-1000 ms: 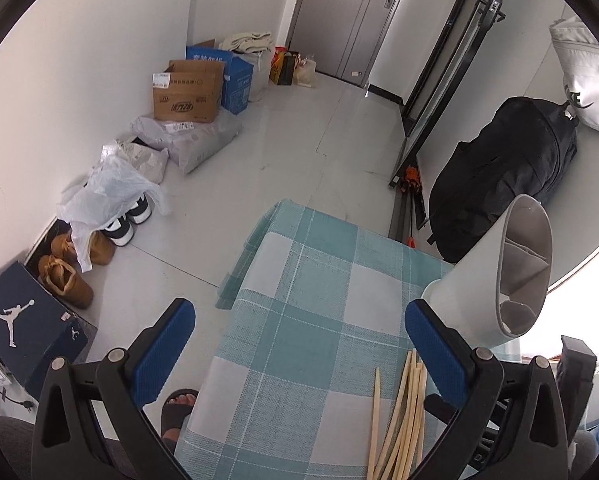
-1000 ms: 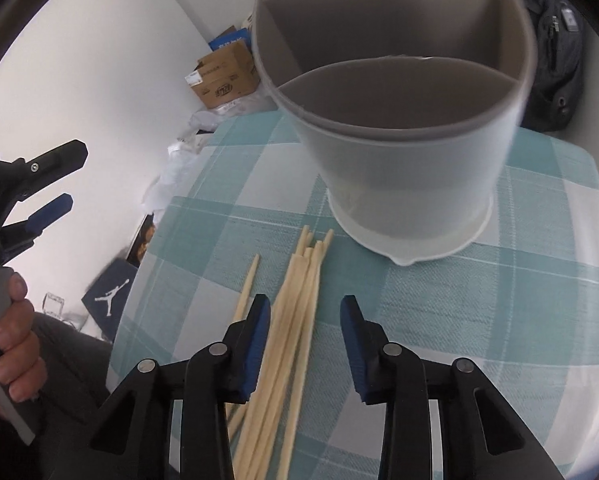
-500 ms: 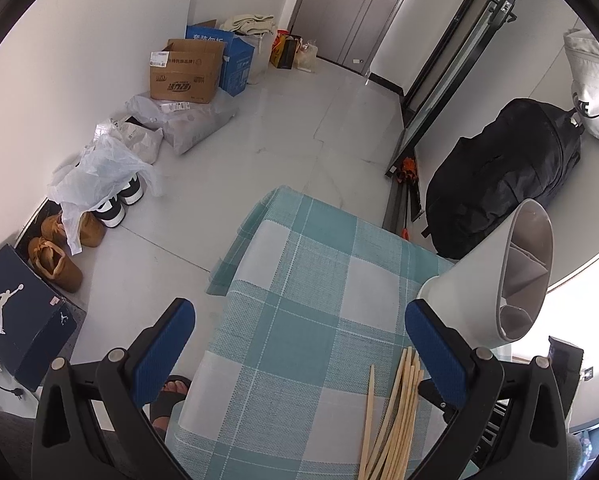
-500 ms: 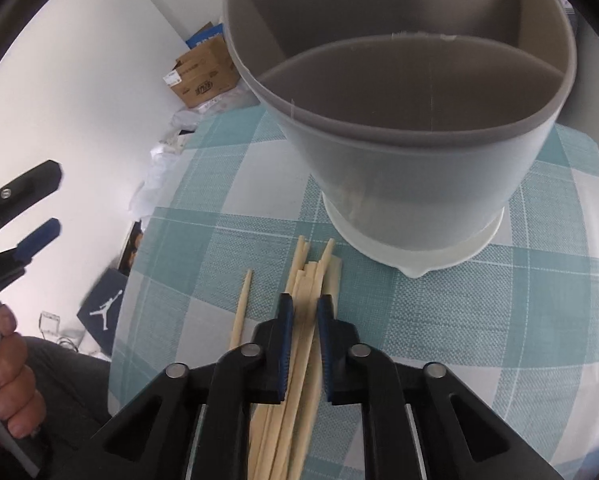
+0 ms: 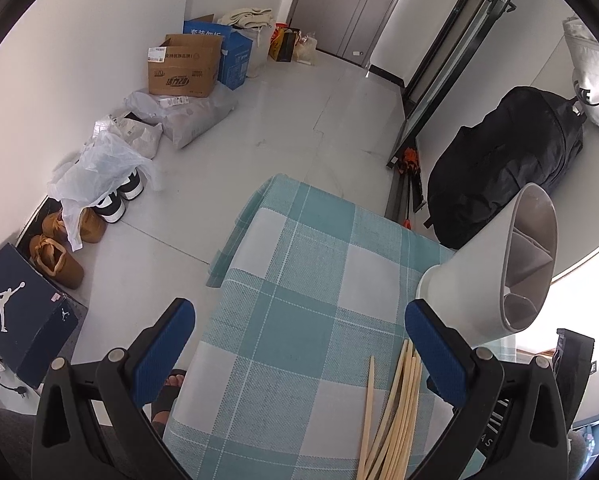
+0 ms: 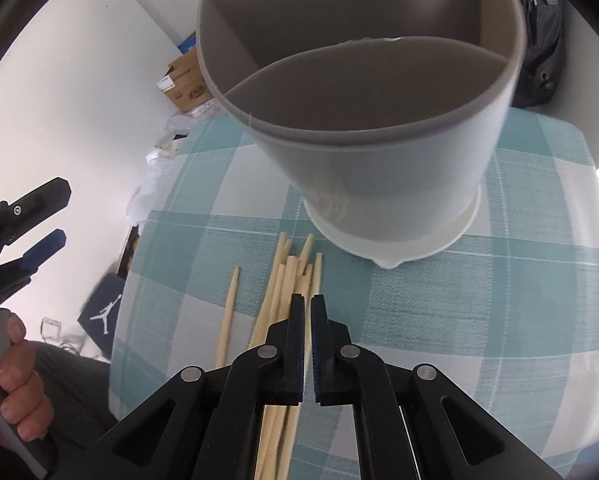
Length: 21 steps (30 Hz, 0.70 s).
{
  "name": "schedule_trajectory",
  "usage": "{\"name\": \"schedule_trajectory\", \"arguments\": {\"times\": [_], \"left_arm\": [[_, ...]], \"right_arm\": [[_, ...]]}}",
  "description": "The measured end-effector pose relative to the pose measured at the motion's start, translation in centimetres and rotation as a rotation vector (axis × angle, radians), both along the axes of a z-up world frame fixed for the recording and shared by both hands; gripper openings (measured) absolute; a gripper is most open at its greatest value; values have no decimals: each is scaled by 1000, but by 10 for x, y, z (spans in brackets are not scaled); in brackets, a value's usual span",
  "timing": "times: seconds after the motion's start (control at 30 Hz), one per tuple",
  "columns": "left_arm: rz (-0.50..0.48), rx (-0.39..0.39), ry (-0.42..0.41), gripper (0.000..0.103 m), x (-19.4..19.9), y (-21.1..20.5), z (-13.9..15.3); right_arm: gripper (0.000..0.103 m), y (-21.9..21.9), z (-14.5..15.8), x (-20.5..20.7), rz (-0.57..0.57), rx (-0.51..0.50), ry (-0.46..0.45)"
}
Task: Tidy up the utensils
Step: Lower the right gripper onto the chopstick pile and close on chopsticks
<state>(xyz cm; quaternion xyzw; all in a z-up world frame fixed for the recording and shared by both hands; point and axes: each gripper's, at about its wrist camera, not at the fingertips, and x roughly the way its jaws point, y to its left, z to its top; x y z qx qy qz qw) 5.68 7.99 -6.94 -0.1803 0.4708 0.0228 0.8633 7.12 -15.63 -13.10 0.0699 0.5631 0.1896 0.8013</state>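
Chopstick clamped for transfer to holder

Right gripper (image 6: pixel 307 320) is clenched on one chopstick (image 6: pixel 308 344) from the bundle (image 6: pixel 283 292) beneath its jaws; the divided holder (image 6: pixel 359 92) stands just ahead. Left gripper (image 5: pixel 299 344) is held released, nothing between its jaws, probably kept clear.

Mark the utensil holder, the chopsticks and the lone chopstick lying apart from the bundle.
utensil holder (image 6: pixel 383 168), right wrist view, on its outer front wall.
chopsticks (image 6: pixel 283 280), right wrist view, on the bundle's upper part.
lone chopstick (image 6: pixel 229 312), right wrist view, on its mid shaft.
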Motion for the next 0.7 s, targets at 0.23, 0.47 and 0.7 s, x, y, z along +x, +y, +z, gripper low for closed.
{"name": "schedule_trajectory", "arguments": {"times": [0.23,0.47,0.7], "left_arm": [[-5,4,7,102,0,0,-1],[1,4,34,102,1,1,-7],[-18,44,69,102,1,-2,-16]], "right_arm": [[17,23,-16,8,9,-69,30],[16,24,-17,9,-16,-96,14],[4,4,-15,3,-71,9,6]]}}
